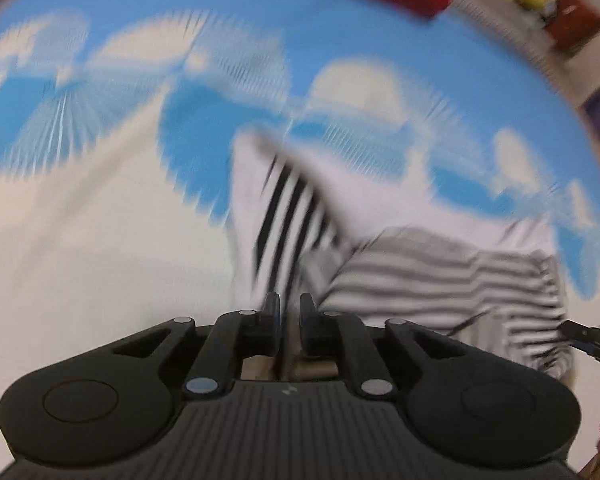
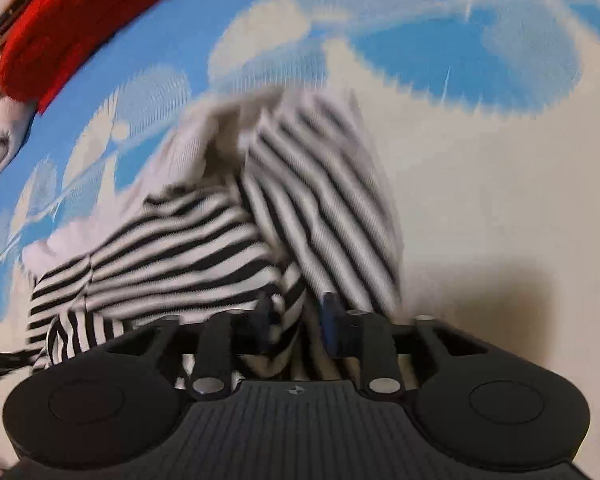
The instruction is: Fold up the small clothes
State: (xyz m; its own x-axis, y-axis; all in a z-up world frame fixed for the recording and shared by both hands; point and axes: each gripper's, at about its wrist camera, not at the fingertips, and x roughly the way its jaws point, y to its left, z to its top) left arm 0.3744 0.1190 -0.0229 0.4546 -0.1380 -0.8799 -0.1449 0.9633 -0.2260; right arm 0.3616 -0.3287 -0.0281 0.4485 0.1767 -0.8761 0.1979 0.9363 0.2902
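Folding is under way on a black-and-white striped garment (image 2: 204, 240) lying rumpled on a blue sheet with white cloud shapes (image 1: 228, 40); whether that sheet covers a bed or a surface cannot be told.

Left claw (image 1: 290, 312): the jaws stand with only a narrow slit between them. A fold of the striped cloth rises just beyond the tips, but blur prevents confirming whether any fabric sits in the slit. Treat its grip as unconfirmed.

Right claw (image 2: 298, 320): the jaws stand clearly apart, with striped fabric lying between them and no pad visibly pressing on it. Judge this claw released.

Risks from this position:
- If the left claw retains a pinch of cloth while lifting, the fold may be dragged open.
- Loose fabric draped between the right jaws may catch on a finger and pull the layers out of line.
- The garment is bunched, not flat; a further fold made now would likely lock in creases.

Limits of view: both pictures are strongly motion-blurred. The garment's type, edges and hem cannot be made out. A red item (image 2: 80, 20) lies near the sheet's far edge, partly cut off. Both claw bodies hide the cloth nearest them.
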